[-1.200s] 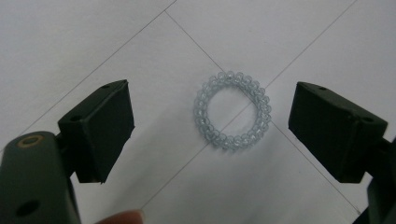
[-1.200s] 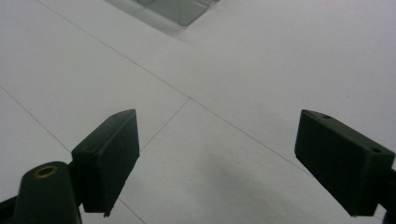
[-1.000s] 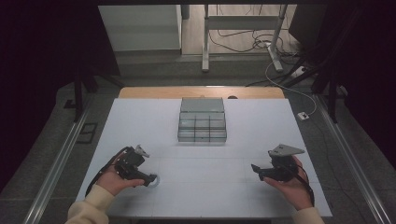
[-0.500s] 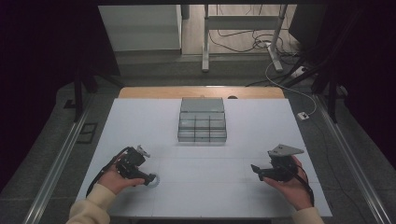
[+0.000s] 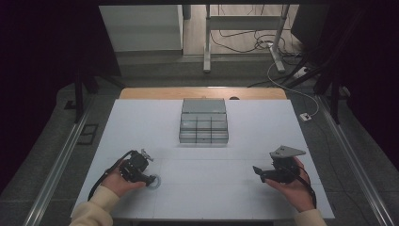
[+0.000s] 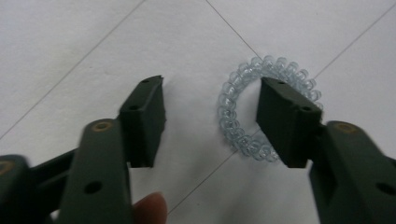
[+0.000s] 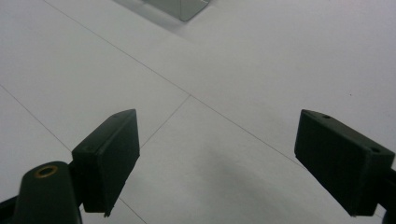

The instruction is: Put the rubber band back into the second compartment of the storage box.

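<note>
In the high view, 2 grippers are seen on 1 white table (image 5: 141,122). The left gripper (image 5: 143,175) is held low at the near left, and 1 clear coil hair tie (image 5: 154,181) lies flat on the table right at its tip. The right gripper (image 5: 258,171) is held at the near right, well apart from the hair tie, with a grey three-cornered plate on top. 1 grey organiser box (image 5: 203,123) with small compartments stands at the middle of the table, farther back, well apart from both grippers; its compartments cannot be counted with certainty. Bare table lies between the hair tie and the box.

In the left gripper view, the left gripper's (image 6: 210,114) jaws have just been closing and are seen about half open. 1 jaw is set down inside the ring of the coil hair tie (image 6: 233,116); the other stands outside it on bare table. One side of the ring lies between them, not yet pressed. 1 fingertip (image 6: 150,208) is seen at the bottom edge.

In the right gripper view, the right gripper's (image 7: 215,154) jaws are spread wide over bare table with nothing between them. 1 corner of the grey box (image 7: 180,7) is seen at the top edge.
</note>
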